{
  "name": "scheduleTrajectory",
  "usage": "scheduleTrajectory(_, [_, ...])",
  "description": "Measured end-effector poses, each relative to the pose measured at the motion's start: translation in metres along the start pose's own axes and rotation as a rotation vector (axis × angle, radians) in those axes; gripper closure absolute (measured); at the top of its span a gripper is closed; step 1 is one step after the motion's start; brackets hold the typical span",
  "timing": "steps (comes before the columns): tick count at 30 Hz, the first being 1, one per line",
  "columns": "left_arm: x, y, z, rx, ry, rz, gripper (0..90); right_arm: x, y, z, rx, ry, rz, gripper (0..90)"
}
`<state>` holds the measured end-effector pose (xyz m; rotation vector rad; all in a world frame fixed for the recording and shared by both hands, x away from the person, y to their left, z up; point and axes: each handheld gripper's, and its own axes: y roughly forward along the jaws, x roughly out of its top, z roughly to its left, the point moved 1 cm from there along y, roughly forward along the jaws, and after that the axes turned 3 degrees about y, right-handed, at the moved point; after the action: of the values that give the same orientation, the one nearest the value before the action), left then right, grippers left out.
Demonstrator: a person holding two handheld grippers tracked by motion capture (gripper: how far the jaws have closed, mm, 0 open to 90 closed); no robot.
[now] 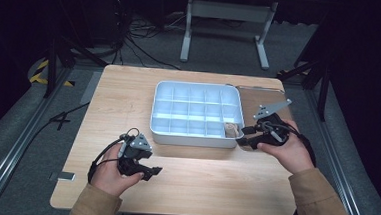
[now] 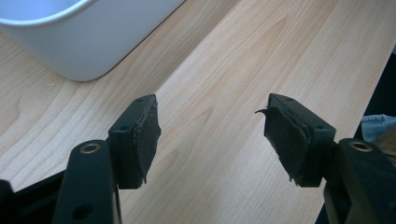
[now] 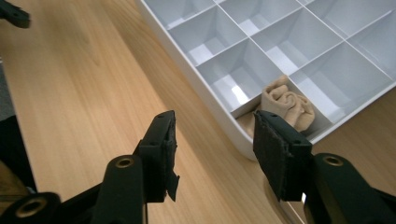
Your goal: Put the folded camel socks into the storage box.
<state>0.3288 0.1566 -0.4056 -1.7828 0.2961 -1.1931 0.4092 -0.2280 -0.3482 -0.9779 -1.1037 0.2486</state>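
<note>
A white tray (image 1: 191,139) with several compartments sits in the middle of the wooden table (image 1: 129,98). A rolled beige cloth (image 1: 231,130) lies in its near right corner compartment. My right gripper (image 1: 244,139) hovers at the tray's near right corner, open and empty. In the right gripper view the cloth (image 3: 287,105) lies just beyond the right gripper (image 3: 215,123), between the tray's dividers (image 3: 249,39). My left gripper (image 1: 153,172) stays low over the table's near left part, open with nothing between its pads (image 2: 210,109). The tray's outer corner (image 2: 79,51) shows ahead of it.
Bare wood runs in front of the tray and to its left. A thin metal rod (image 1: 260,87) lies along the table behind the tray's right corner. Beyond the table stand a white frame (image 1: 229,12) and loose floor cables (image 1: 142,39); dark stands flank both sides.
</note>
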Motion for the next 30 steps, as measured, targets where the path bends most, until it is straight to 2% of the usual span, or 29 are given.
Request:
scheduleTrajectory(3, [0.001,0.0,0.0,-0.003,0.002,0.001,35.6,-0.005,-0.006,0.007,0.032,-0.013,-0.023,48.6])
scheduleTrajectory(8, [0.002,-0.002,-0.002,-0.008,0.008,0.003,35.6,-0.012,-0.011,0.017,0.034,-0.028,-0.059,48.0])
scheduleTrajectory(11, [0.002,-0.002,-0.003,-0.009,0.007,0.007,35.5,-0.021,-0.011,0.025,0.036,-0.017,-0.08,47.7])
scheduleTrajectory(15, [0.002,-0.002,-0.004,-0.007,0.01,0.009,35.6,-0.035,-0.008,0.035,0.025,-0.009,-0.075,47.7])
scheduleTrajectory(17, [0.002,-0.001,-0.004,-0.008,0.009,0.015,35.5,-0.042,-0.01,0.036,0.029,0.004,-0.105,48.7])
scheduleTrajectory(18, [0.003,-0.002,-0.004,-0.008,0.01,0.019,35.5,-0.045,-0.009,0.034,0.034,0.026,-0.132,48.3])
scheduleTrajectory(20, [0.003,-0.001,-0.005,-0.012,0.009,0.023,35.6,-0.047,-0.008,0.033,0.034,0.025,-0.1,48.1])
scheduleTrajectory(22, [0.003,-0.001,-0.004,-0.014,0.009,0.021,35.6,-0.052,-0.007,0.033,0.037,0.035,-0.111,48.1])
scheduleTrajectory(26, [0.004,-0.001,-0.004,-0.017,0.013,0.03,35.4,-0.059,-0.001,0.035,0.033,0.015,-0.095,48.0])
scheduleTrajectory(30, [0.003,0.0,-0.006,-0.014,0.016,0.041,35.5,-0.065,0.008,0.038,0.029,0.017,-0.069,48.1])
